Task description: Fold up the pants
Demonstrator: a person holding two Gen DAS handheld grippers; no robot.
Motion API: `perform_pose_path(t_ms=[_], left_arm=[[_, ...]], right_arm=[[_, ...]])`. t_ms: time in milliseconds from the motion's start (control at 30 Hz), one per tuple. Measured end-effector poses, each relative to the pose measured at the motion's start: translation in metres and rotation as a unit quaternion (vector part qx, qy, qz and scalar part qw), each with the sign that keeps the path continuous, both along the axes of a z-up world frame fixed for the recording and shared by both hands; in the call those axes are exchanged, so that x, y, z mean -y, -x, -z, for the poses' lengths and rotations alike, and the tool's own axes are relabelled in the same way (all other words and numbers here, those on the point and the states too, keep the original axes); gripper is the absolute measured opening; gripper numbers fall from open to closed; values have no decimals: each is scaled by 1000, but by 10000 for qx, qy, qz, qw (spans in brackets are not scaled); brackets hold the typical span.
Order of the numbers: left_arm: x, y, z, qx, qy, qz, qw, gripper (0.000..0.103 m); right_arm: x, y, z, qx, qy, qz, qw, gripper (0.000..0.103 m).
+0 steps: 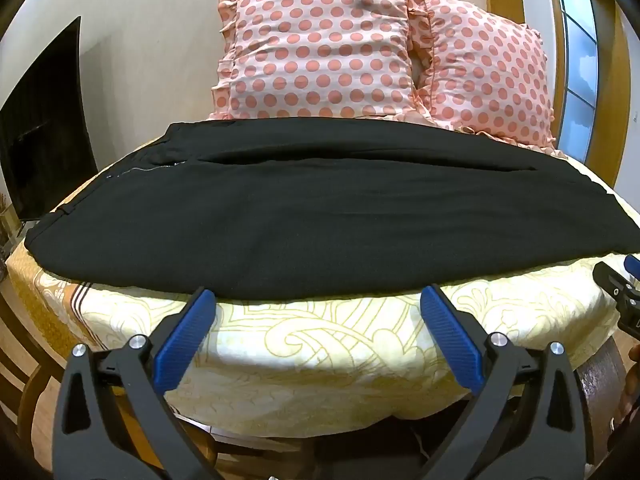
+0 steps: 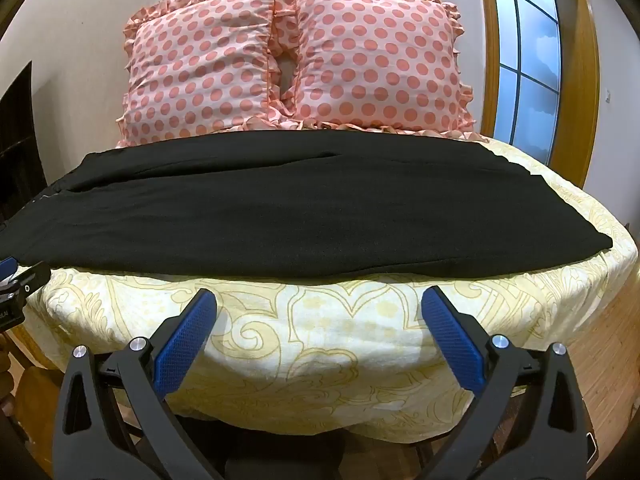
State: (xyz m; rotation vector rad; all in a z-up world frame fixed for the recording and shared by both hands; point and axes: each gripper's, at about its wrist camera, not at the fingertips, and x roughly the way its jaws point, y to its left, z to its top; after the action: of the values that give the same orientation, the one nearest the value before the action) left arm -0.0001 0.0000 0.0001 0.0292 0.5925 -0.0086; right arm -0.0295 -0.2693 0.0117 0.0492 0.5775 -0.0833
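Note:
Black pants (image 1: 304,216) lie flat across the bed, waist end at the left, leg ends at the right; they also show in the right wrist view (image 2: 256,216). My left gripper (image 1: 318,298) is open and empty, its blue fingertips at the pants' near edge. My right gripper (image 2: 319,300) is open and empty, just short of the pants' near edge over the bedspread. The right gripper shows at the right edge of the left wrist view (image 1: 618,292); the left gripper shows at the left edge of the right wrist view (image 2: 16,284).
The bed has a cream bedspread (image 1: 340,344) with a yellow pattern. Two pink polka-dot pillows (image 1: 320,48) (image 2: 376,60) stand against the wall behind the pants. A dark screen (image 1: 44,128) is at the left, a window (image 2: 528,60) at the right.

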Motion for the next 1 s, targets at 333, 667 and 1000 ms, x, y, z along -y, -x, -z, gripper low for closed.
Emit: perform_pose_path(t_ms=[333, 667, 1000], left_arm=[[0, 0, 0, 13, -5, 0, 10000, 101], [0, 0, 0, 24, -7, 0, 10000, 101], [0, 0, 0, 33, -7, 0, 10000, 101]], right_arm=[[0, 0, 0, 8, -3, 0, 10000, 102], [-1, 1, -1, 17, 0, 1, 10000, 102], [-2, 1, -2, 21, 1, 2, 10000, 102]])
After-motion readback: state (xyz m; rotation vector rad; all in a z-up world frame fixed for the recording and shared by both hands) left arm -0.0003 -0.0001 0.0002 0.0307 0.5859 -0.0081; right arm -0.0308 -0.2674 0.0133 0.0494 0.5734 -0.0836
